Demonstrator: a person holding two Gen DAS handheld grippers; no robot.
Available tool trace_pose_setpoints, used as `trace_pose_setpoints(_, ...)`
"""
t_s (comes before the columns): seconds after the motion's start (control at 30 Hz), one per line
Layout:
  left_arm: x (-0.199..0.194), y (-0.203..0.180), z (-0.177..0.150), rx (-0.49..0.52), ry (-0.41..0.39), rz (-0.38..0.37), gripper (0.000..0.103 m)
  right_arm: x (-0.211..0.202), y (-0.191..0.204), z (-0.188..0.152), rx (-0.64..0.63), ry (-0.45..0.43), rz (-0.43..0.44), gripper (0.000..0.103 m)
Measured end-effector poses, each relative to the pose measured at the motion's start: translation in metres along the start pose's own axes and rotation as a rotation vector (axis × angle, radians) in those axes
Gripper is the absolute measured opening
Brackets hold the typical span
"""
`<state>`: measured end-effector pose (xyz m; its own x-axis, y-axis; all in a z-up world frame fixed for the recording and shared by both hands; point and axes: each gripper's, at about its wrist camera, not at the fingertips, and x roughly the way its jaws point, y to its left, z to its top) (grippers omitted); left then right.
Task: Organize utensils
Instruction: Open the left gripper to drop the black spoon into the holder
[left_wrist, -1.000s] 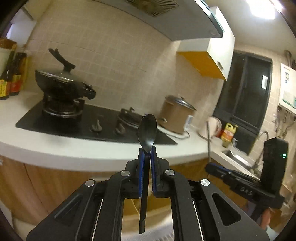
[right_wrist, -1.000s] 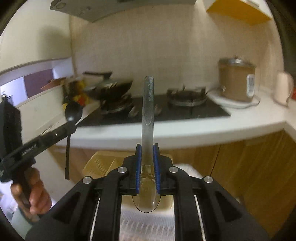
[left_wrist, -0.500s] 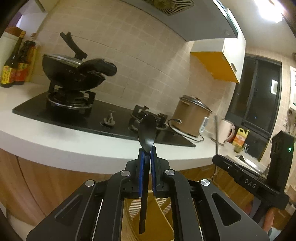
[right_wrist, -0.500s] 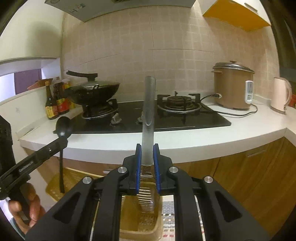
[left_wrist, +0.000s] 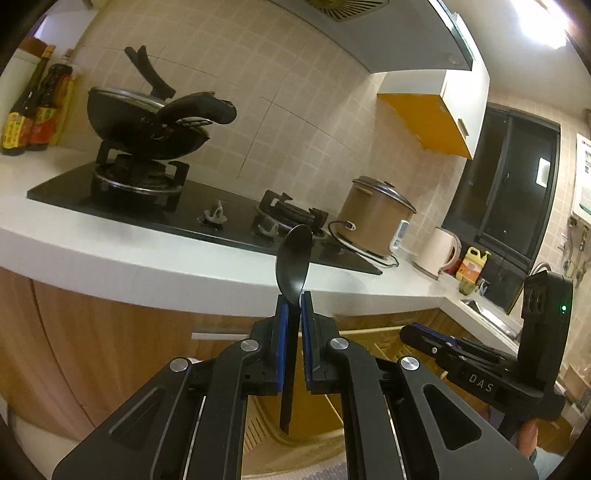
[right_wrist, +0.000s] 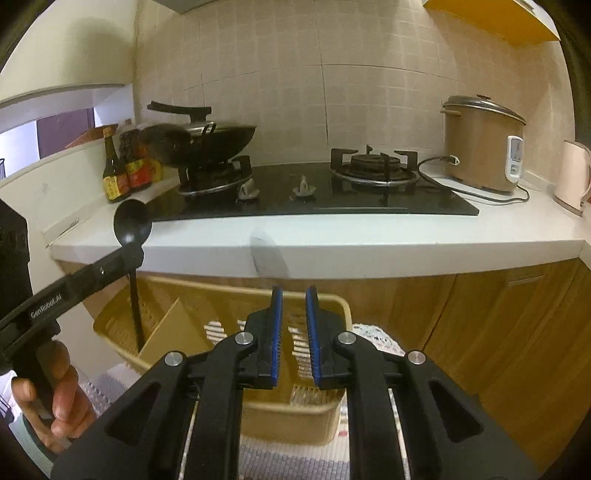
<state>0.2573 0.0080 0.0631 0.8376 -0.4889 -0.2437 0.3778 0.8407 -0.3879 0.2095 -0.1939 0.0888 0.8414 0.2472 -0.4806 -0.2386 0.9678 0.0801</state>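
Observation:
My left gripper (left_wrist: 291, 301) is shut on a black spoon (left_wrist: 293, 258), bowl up and handle hanging down; it also shows in the right wrist view (right_wrist: 132, 225) at the left, held over the left end of a yellow slotted basket (right_wrist: 341, 308). My right gripper (right_wrist: 293, 295) is open and empty above the basket. A clear spoon (right_wrist: 267, 256) shows as a blurred streak just ahead of its fingertips, falling free over the basket. A tan divider (right_wrist: 173, 336) leans inside the basket.
The white counter (right_wrist: 369, 240) carries a black hob (right_wrist: 314, 206), a wok (right_wrist: 207, 140), sauce bottles (right_wrist: 125, 166), a rice cooker (right_wrist: 480, 140) and a kettle (right_wrist: 574, 177). Wooden cabinet doors (right_wrist: 498, 332) stand below. The basket rests on a woven mat (right_wrist: 295, 461).
My right gripper has opened and let go of the clear spoon, which now drops toward the basket. Both grippers have sunk lower over the basket. The left still holds the black spoon.

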Motion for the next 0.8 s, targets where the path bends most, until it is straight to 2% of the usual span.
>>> trace_pose_setpoints(0.1, 0.001, -0.006, -0.001, 0.032, 0.013, 0.003, 0.005, -0.001, -0.003, 0.001, 0.012, 0.037, 0.020, 0.011)
trace_pose_setpoints(0.2, 0.003, -0.006, -0.003, 0.025, 0.033, 0.005, 0.005, -0.010, -0.009, 0.003, 0.038, 0.029, 0.039, 0.011)
trace_pose_setpoints(0.23, 0.002, -0.006, -0.003, 0.024, 0.034, 0.008, 0.009, -0.013, -0.011, 0.004, 0.047, 0.027, 0.047, 0.011)
trace_pose_setpoints(0.27, 0.001, -0.006, -0.004, 0.027, 0.035, 0.007, 0.014, -0.016, -0.013, 0.004, 0.057, 0.028, 0.053, 0.011)
trace_pose_setpoints(0.33, -0.003, -0.006, -0.005, 0.032, 0.039, 0.012, 0.040, -0.021, -0.019, 0.002, 0.079, 0.044, 0.081, 0.012)
trace_pose_setpoints(0.37, -0.004, -0.006, -0.005, 0.032, 0.043, 0.012, 0.045, -0.023, -0.022, 0.001, 0.089, 0.058, 0.094, 0.014)
trace_pose_setpoints(0.57, -0.030, -0.008, 0.002, 0.043, 0.059, 0.012, 0.048, -0.045, -0.037, -0.016, 0.143, 0.126, 0.125, 0.039)
trace_pose_setpoints(0.63, -0.039, -0.009, 0.003, 0.047, 0.084, 0.021, 0.048, -0.055, -0.039, -0.024, 0.152, 0.165, 0.117, 0.053)
trace_pose_setpoints(0.8, -0.062, -0.008, -0.006, 0.055, 0.208, 0.041, 0.048, -0.074, -0.035, -0.049, 0.125, 0.317, 0.095, 0.053)
